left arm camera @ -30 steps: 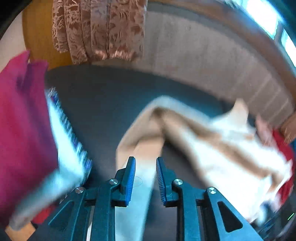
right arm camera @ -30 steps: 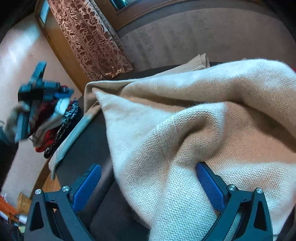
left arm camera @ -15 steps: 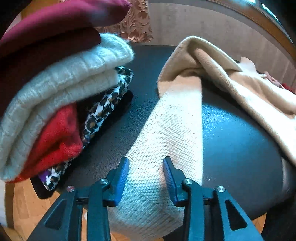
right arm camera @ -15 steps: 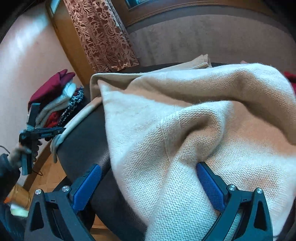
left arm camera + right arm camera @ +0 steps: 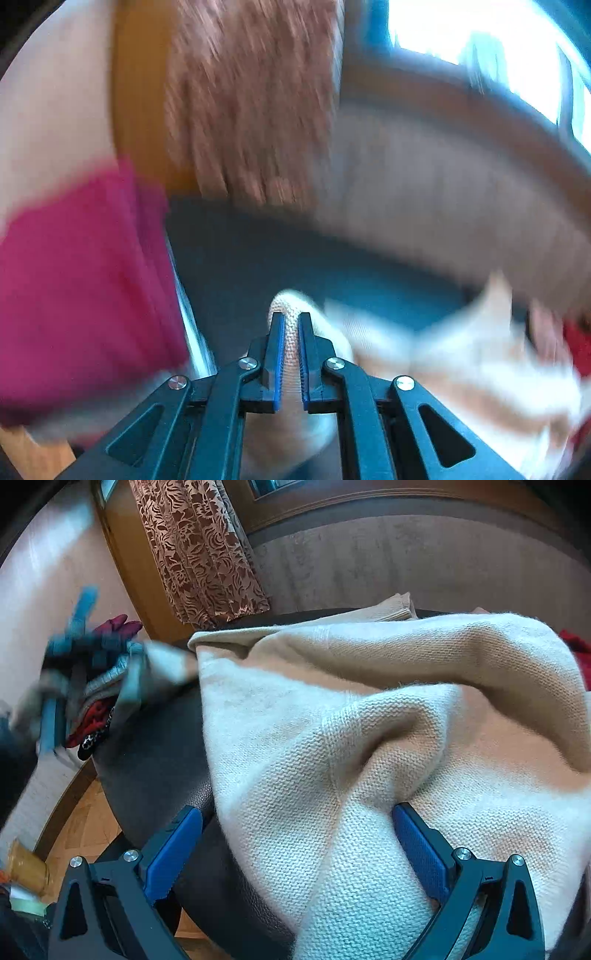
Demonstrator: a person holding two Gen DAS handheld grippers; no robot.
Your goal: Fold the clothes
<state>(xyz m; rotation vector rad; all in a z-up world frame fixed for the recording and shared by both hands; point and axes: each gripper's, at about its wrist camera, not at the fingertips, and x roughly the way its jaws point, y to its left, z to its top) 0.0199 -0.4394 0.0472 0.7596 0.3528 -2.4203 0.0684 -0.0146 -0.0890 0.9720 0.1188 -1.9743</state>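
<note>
Since half a second ago, left gripper [image 5: 291,325]: risen from beside the sleeve's cuff at the tabletop edge, jaws now clamped on a fold of that cuff; its view is smeared with motion. Right gripper [image 5: 297,830]: unchanged in place, jaws as wide as before.

Landmark for all places: dark round tabletop [image 5: 159,746].

1. Cream knit sweater [image 5: 369,746]. Spread over the near and right part of the tabletop, bunched in thick folds, its hem running off the near edge. One sleeve [image 5: 291,332] leads off the left of the body and is lifted above the tabletop surface, pinched between the blue pads [image 5: 279,354] of the left gripper, the knit filling the narrow gap.

2. Left gripper. Closed on the sleeve. In the right wrist view it shows as a blurred teal shape [image 5: 77,653] above the left rim of the tabletop, a strip of cream knit trailing from it toward the sweater body.

3. Right gripper. Spread wide over the near edge of the tabletop; the sweater's hem lies between the two fingers, the right pad [image 5: 421,849] against the knit, the left pad clear of it over bare tabletop. Nothing clamped.

4. Stack of folded clothes [image 5: 99,701]. At the left rim of the tabletop: maroon on top, grey knit, red, a leopard print at the bottom. Partly hidden behind the left gripper.

5. Red garment [image 5: 576,653]. At the far right rim, mostly hidden by the sweater.

6. Patterned brown curtain [image 5: 199,554]. Beyond the far side of the tabletop.
</note>
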